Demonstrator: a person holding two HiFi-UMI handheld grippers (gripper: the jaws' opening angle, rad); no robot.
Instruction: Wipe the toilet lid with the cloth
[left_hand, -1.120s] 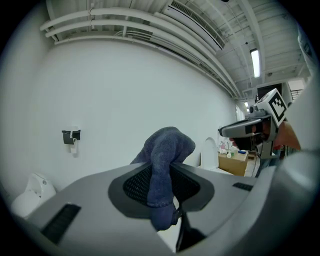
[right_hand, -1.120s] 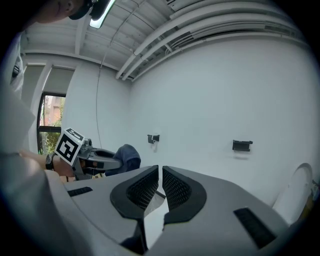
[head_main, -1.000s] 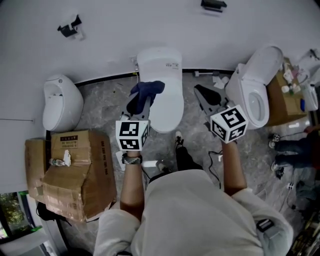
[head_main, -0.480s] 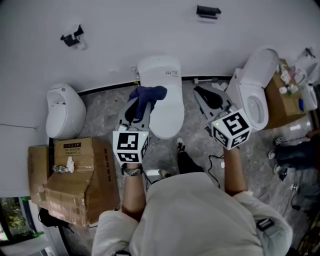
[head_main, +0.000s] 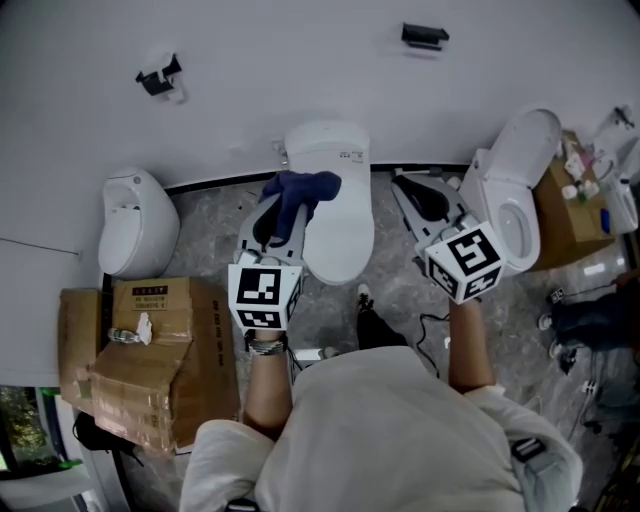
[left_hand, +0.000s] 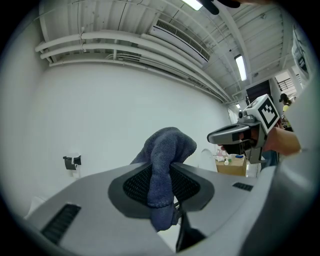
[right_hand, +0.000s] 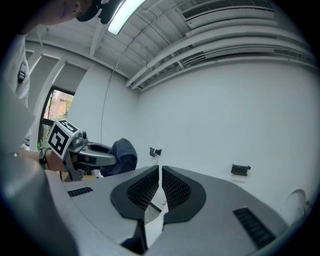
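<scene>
Both grippers have come up a little since the earlier frame, and the cloth has come up with the left one; seen from the head camera it now lies over the rear left part of the toilet lid (head_main: 338, 225). The person stands facing the closed white toilet against the wall, with a second toilet (head_main: 512, 195), its lid raised, off to the right and a small white urinal (head_main: 138, 228) beside cardboard boxes (head_main: 150, 345) to the left.

The left gripper (head_main: 280, 212) has its jaws clamped on the dark blue cloth (head_main: 303, 189); in its own view the cloth (left_hand: 164, 160) bunches up above the pads and hangs down between them, with only bare wall beyond, so the cloth looks to be held in the air rather than pressed to the lid. The right gripper (head_main: 408, 192) is off to the right of the toilet; its jaws stand all but closed, a thin slit between the pads and nothing in it.

The step in hand appears to be bringing the cloth to the lid; wiping does not seem to have begun. The next move likely calls for lowering and tipping the left gripper until the loose bunch of cloth sits flat on the lid, then sweeping across it with a firm grip; the right gripper need only keep clear.
</scene>
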